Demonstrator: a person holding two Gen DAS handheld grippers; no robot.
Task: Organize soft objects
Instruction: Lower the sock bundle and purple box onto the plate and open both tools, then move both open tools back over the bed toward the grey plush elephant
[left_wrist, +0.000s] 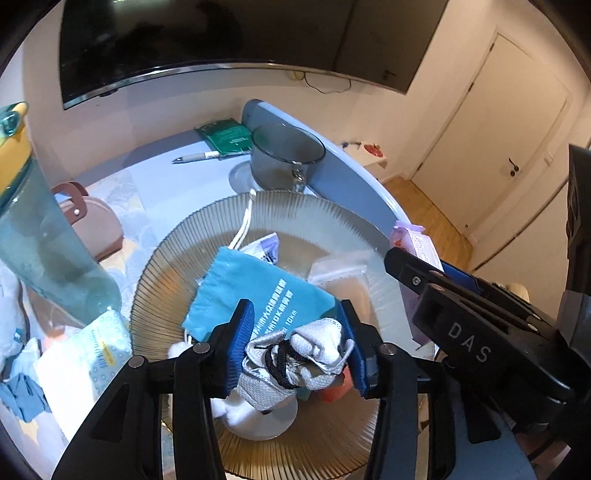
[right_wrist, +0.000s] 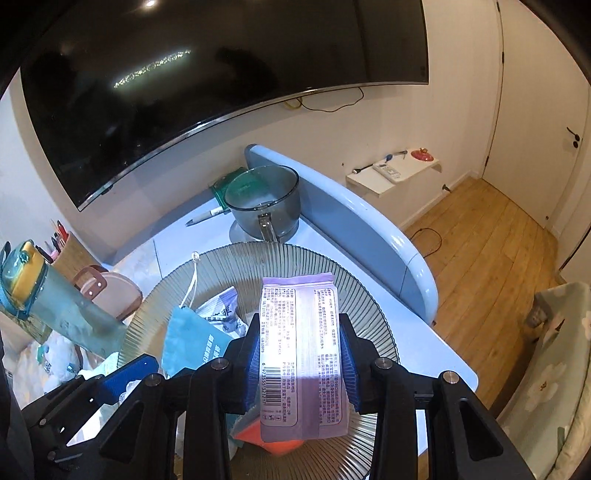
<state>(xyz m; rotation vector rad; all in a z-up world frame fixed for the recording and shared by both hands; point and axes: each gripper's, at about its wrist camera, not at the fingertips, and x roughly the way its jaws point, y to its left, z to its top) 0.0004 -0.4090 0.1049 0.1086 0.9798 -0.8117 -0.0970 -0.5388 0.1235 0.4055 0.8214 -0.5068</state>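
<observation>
1. The left gripper has its two blue pads partly apart, and between them sits a rolled white mesh cloth bundle with a black cord around it. Both pads press on the sides of this bundle, so the gripper is clamped on it.
2. The left gripper points steeply downward, over the lower middle of a big ribbed glass plate.
3. The right gripper has its pads closed onto the two edges of a flat purple packet, which stands upright between them with its printed back side and barcode toward the camera.
4. The right gripper also points steeply down over the same plate. In the left wrist view its black body comes in from 3 o'clock, with the purple packet seen just behind its tip.
5. In the plate there lies already a teal drawstring pouch, toward 10 o'clock from the left gripper, with its white string running to the plate rim at 12 o'clock. A small white sachet is just behind the pouch.
6. An orange soft thing lies in the plate under the purple packet; what it is I cannot tell.
7. Beyond the plate at 12 o'clock stands a grey glass cup on the light blue table. A teal water bottle stands at 9 o'clock.
</observation>
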